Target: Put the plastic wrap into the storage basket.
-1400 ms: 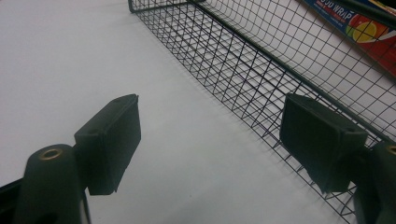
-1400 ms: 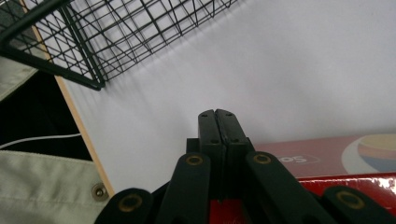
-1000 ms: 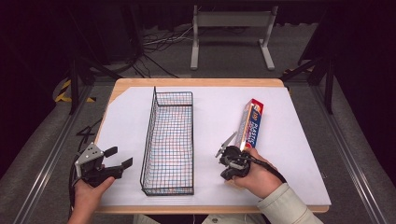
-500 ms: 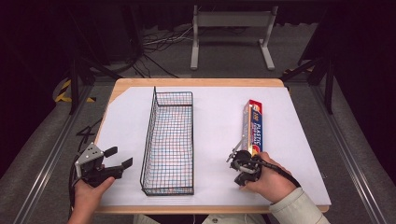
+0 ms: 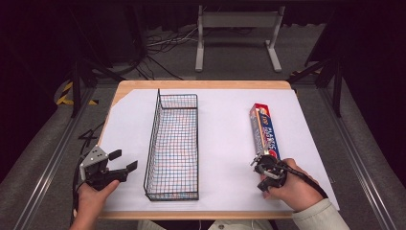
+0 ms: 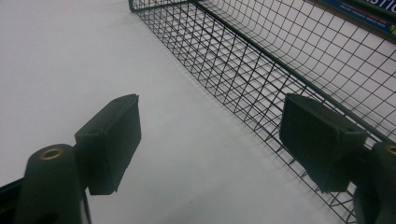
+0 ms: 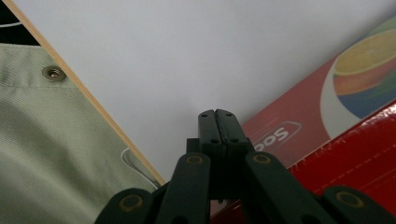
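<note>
The right claw, jaws pressed together on nothing, sits at the near end of the wrap box. The left claw is spread wide, with the wire basket just to its right.

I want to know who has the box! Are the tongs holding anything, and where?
Nothing is held. The left tongs are open beside the wire basket. The right tongs are shut with nothing between them, at the near end of the box.

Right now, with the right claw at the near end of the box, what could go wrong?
The right claw, its jaws pressed together, sits at the very end of the long red and blue cardboard box; lifted from there, the box might sag or swing. The black wire basket is narrow, so a skewed box may catch its rim.
</note>
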A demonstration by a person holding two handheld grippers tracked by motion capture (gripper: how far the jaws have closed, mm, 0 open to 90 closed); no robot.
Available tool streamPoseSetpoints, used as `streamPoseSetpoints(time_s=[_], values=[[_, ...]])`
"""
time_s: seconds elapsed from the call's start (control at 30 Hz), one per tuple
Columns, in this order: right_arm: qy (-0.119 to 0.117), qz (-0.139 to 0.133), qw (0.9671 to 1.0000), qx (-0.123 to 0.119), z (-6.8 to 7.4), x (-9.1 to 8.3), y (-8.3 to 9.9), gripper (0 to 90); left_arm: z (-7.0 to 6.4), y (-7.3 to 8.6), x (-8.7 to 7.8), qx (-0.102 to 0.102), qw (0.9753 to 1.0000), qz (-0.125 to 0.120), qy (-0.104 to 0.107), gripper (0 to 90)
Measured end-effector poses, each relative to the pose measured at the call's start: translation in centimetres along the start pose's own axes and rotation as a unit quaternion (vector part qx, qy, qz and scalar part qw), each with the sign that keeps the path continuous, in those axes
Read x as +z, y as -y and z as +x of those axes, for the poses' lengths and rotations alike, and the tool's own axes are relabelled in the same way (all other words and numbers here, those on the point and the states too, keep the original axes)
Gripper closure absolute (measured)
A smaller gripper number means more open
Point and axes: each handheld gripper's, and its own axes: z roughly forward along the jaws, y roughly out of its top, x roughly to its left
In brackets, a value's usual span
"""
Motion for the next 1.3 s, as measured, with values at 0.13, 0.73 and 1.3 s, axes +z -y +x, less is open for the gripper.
streamPoseSetpoints(time_s=[0.13, 0.73, 1.3], values=[[0.004, -0.004, 0.9998, 0.02, -0.6, -0.3, 0.9, 90.0, -0.1, -0.1, 0.2, 0.002, 1.0, 0.002, 0.001, 21.4], [0.034, -0.006, 0.9974, 0.063, -2.7, -1.1, 3.7, 90.0, -0.1, -0.1, 0.3, -0.001, 1.0, 0.004, 0.001, 21.5], [0.011, -0.212, 0.9771, 0.016, -1.7, -4.1, 4.8, 63.2, 0.0, -0.2, 0.3, 0.0, 1.0, 0.003, 0.002, 21.5]])
